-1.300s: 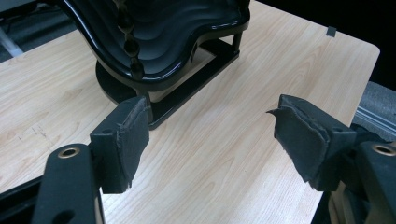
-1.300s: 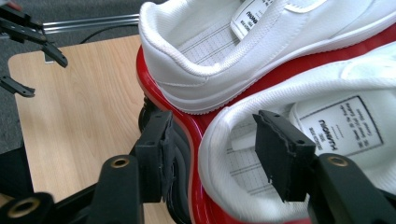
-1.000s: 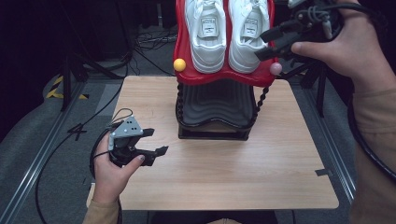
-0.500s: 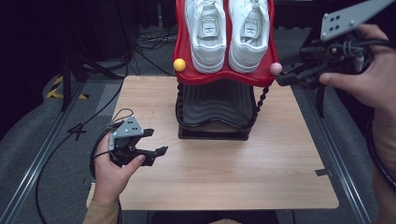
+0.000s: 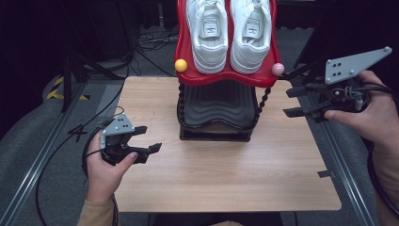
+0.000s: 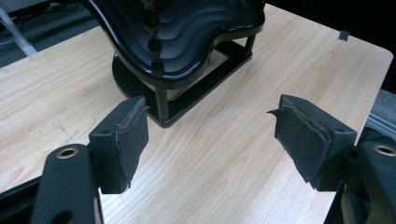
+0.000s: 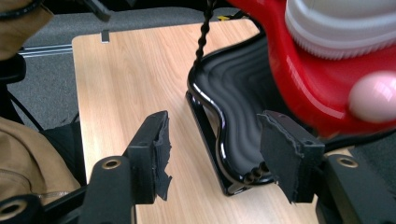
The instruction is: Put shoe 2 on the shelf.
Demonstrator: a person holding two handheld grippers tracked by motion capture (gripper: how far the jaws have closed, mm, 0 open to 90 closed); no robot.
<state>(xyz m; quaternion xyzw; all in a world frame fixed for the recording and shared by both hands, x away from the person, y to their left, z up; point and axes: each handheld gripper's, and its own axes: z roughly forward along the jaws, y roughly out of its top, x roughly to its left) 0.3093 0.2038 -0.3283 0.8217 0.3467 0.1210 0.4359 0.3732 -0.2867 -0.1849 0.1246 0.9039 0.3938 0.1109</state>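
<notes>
High view: the left gripper is held low at the frame's lower left over the pale wooden table, jaws apart and empty. At right of centre the right gripper is held with jaws apart, just beside the red upper shelf bearing two white sneakers. Between them stands the black ribbed lower shelf. Right gripper view: a pink knob is seen close at the red shelf's edge. Left gripper view: the black shelf's base frame is seen.

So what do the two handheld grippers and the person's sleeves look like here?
Both are black two-jaw tools. The left gripper and right gripper each carry a grey three-cornered plate with small holes and trail black cables. Their fingers wear ragged black foam pads. Both sleeves are tan.
</notes>
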